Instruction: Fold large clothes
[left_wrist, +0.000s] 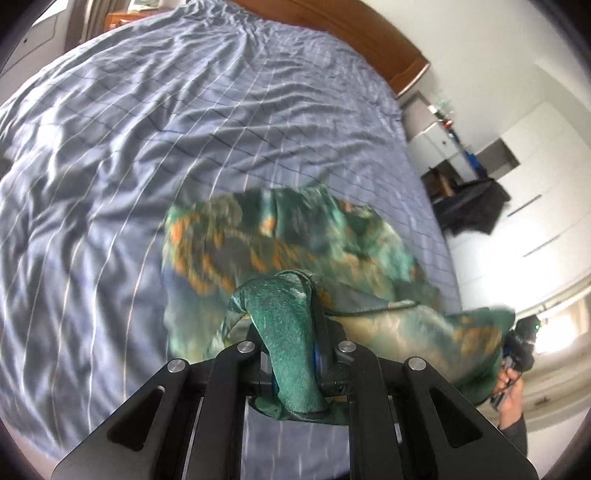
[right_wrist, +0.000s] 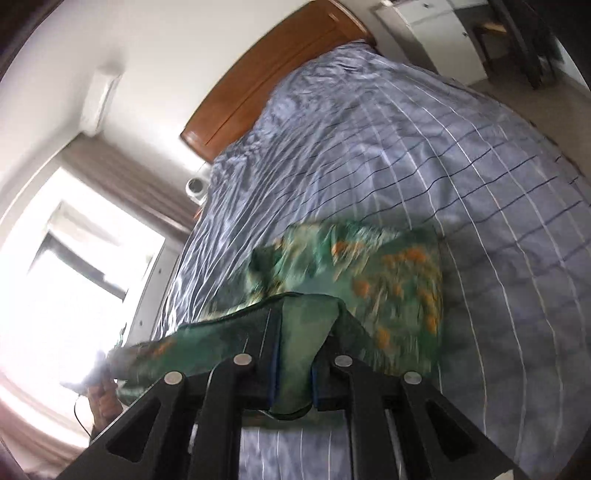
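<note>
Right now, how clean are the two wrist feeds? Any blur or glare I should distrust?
Left wrist view: the green garment is motion-blurred, sharp only in the left gripper; the bedspread smears at the edges. Right wrist view: the window blows out white, and the garment beyond the right gripper is streaked.

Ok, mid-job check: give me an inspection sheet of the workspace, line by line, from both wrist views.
Surface: bed with a wrinkled blue-grey striped cover, garment lying on its near part.
Job's things: green garment with orange print, blurred, part lifted, the rest bunched on the cover.
Clutter: nothing seen on the bed besides the garment.
Grippers: left gripper shut on a bunch of the garment; right gripper shut on another edge of it.
Cables: a thin dark cord hangs by the person's hand at the left edge of the right wrist view.
Surroundings: wooden headboard, white cabinets, bright window, curtain.
</note>
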